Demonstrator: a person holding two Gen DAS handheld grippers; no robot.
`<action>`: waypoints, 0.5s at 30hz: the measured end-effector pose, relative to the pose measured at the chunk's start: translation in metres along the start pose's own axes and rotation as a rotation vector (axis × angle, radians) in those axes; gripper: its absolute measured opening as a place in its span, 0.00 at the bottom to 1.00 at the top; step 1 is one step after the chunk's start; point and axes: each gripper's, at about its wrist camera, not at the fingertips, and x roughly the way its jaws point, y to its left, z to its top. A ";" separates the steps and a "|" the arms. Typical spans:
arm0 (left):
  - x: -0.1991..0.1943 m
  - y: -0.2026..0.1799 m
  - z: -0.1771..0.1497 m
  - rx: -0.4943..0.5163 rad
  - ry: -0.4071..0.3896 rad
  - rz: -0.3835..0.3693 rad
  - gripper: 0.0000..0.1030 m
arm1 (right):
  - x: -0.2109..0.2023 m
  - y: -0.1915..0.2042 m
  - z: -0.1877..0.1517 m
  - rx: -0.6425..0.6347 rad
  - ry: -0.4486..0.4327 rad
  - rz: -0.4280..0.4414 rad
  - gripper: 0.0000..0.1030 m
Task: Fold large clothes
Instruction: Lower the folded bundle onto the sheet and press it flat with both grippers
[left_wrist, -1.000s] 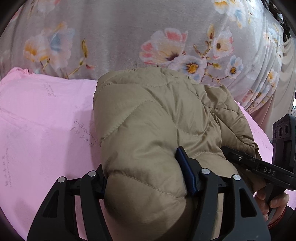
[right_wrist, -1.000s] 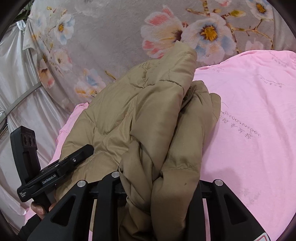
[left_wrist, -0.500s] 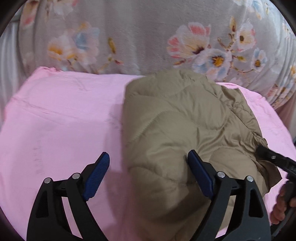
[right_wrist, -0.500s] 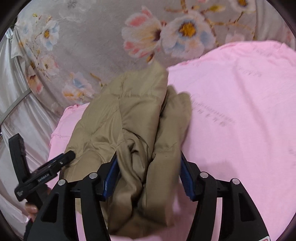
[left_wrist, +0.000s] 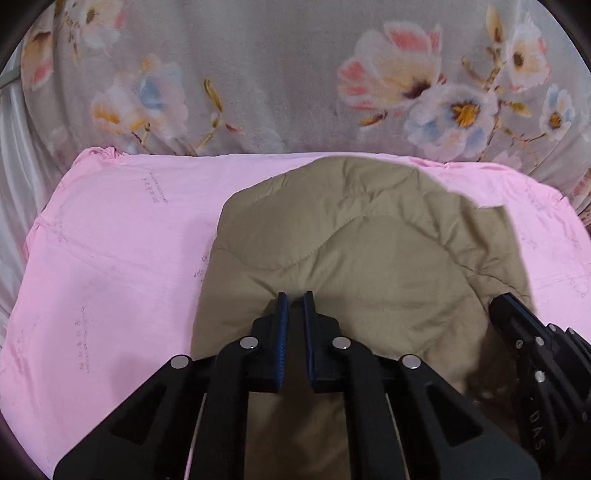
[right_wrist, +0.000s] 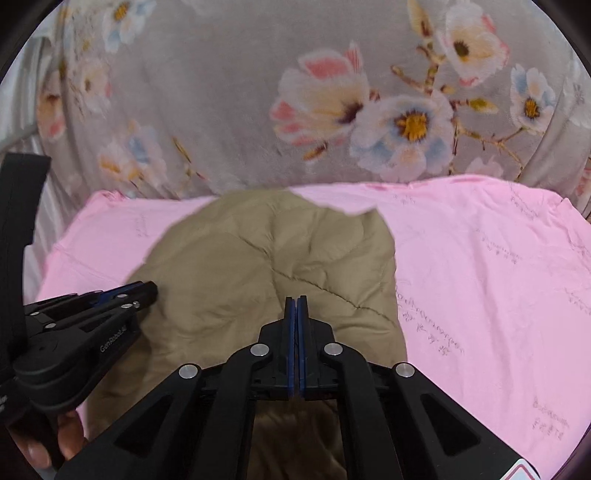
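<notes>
A tan quilted jacket (left_wrist: 369, 240) lies folded in a puffy bundle on the pink sheet (left_wrist: 110, 240). My left gripper (left_wrist: 294, 295) hovers over its near edge, jaws closing to a thin slit with nothing between them. In the right wrist view the same jacket (right_wrist: 277, 251) sits left of centre, and my right gripper (right_wrist: 296, 298) hangs above it, jaws closing pad against pad on nothing. Each gripper shows in the other's view: the right gripper (left_wrist: 509, 302) at the jacket's right side, the left gripper (right_wrist: 147, 290) at its left side.
A grey floral blanket (left_wrist: 277, 74) rises like a wall behind the pink sheet (right_wrist: 480, 258). Pale shiny fabric (left_wrist: 14, 177) borders the sheet on the left. A hand (right_wrist: 55, 443) holding the left gripper shows at the lower left of the right wrist view.
Both grippers let go of the jacket, pulled back and up, and closed. The jacket, gripped a second ago, now lies free on the sheet.
</notes>
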 end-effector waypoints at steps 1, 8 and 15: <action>0.004 -0.003 -0.002 0.015 -0.013 0.019 0.06 | 0.007 -0.002 -0.004 0.005 0.007 -0.005 0.00; 0.024 -0.014 -0.014 0.060 -0.079 0.053 0.03 | 0.034 -0.006 -0.017 -0.018 -0.003 -0.016 0.00; 0.038 -0.021 -0.019 0.056 -0.128 0.077 0.02 | 0.045 -0.012 -0.026 0.000 -0.024 0.001 0.00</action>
